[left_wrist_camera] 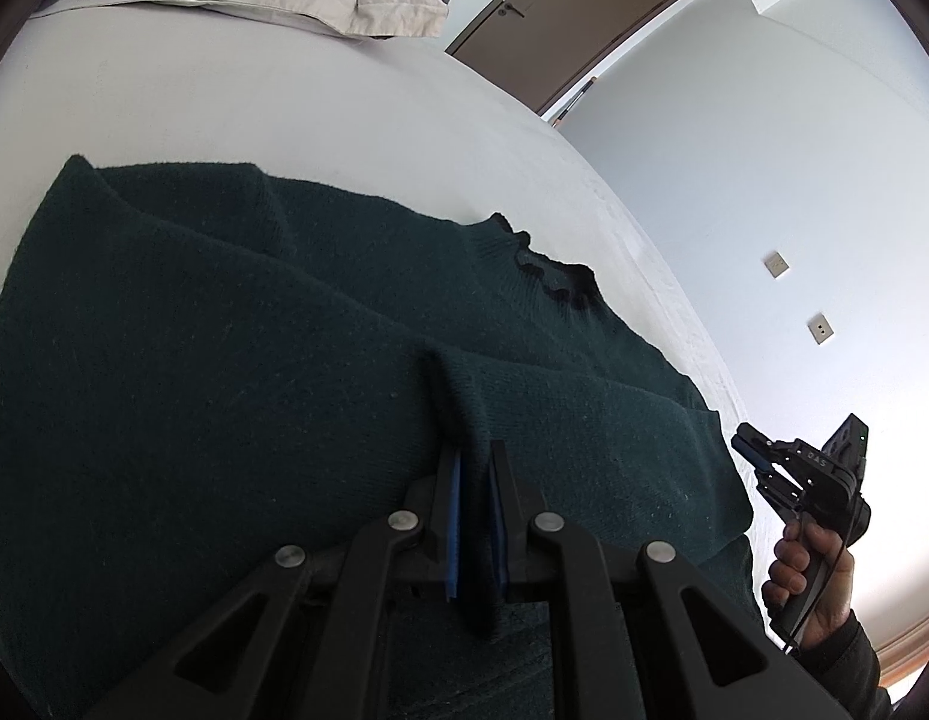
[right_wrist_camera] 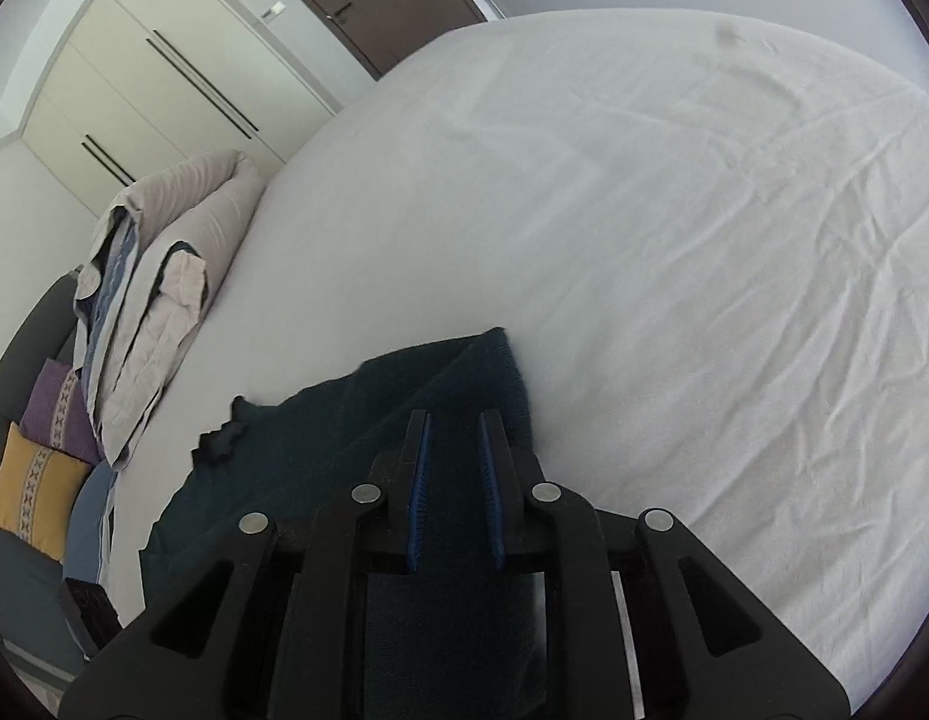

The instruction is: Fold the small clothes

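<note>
The left gripper [left_wrist_camera: 475, 480] has its blue-padded fingers [left_wrist_camera: 454, 510] pressed in on a raised ridge of the dark green sweater [left_wrist_camera: 224, 360], a pinched fold of knit standing up between them. The right gripper [right_wrist_camera: 454, 468] hangs over the sweater's far edge with its fingers [right_wrist_camera: 417, 492] narrowly apart and nothing visibly caught between them; only knit shows below. From the left fingers the sweater spreads outward across the white bed [right_wrist_camera: 674, 210], its frilled collar [left_wrist_camera: 542, 267] pointing ahead and to the right, the body running long toward the left. I'd judge the left hand the one carrying the fold over. The hem is cut off behind the gripper bodies, and I can't make out where the sleeves lie. Pillows [right_wrist_camera: 164, 252] sit well apart.
</note>
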Demonstrator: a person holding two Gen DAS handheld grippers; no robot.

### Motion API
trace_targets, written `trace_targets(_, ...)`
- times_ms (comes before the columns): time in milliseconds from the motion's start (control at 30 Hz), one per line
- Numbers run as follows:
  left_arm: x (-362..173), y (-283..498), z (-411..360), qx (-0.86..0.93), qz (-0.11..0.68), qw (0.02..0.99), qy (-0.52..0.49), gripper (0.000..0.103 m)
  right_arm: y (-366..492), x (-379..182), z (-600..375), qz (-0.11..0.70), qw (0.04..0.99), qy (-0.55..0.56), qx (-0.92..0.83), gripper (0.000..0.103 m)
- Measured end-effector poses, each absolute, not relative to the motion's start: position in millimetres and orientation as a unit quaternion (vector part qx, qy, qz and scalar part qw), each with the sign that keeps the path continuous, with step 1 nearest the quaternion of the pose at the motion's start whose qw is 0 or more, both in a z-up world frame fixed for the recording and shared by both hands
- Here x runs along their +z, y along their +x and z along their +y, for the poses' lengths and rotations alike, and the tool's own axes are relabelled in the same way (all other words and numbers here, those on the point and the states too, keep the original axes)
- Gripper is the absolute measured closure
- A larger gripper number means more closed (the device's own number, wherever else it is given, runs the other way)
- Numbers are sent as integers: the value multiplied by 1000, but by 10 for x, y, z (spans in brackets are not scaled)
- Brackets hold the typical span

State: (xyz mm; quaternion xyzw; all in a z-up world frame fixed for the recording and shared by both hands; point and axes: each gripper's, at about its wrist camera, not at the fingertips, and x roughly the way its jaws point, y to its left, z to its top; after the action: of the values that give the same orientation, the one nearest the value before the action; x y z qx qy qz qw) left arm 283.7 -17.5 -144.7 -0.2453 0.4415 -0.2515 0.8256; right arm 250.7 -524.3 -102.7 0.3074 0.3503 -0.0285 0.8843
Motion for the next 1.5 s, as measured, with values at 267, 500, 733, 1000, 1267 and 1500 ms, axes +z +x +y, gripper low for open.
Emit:
trace_targets(267, -1154, 2684, 167, -231, 451, 833, -223, 68, 2198, -1209, -5240, 395, 864, 311, -31, 87)
trace_targets(500, -842, 1813, 882, -203, 424, 851, -236, 48, 1209, -299, -4952, 293, 933, 200, -61, 75)
trace_targets(733, -1015, 741, 1172, -194, 460, 834, -235, 36, 110, 197, -4544, 191, 965, 159, -79, 0)
trace_targets(1000, -1211, -60, 1240, -205, 498, 805, -249, 36, -476, -193, -4336, 330, 922, 204, -9, 1)
trace_targets(1267, -1290, -284, 1184, -216, 528, 779, -260, 47, -945, -731, -4426, 408, 880, 242, -4, 16)
trace_targets(1500, -1373, -358, 1195, -213, 550, 760, -274, 68, -1133, -877, -4617, 454, 859, 235, -22, 19)
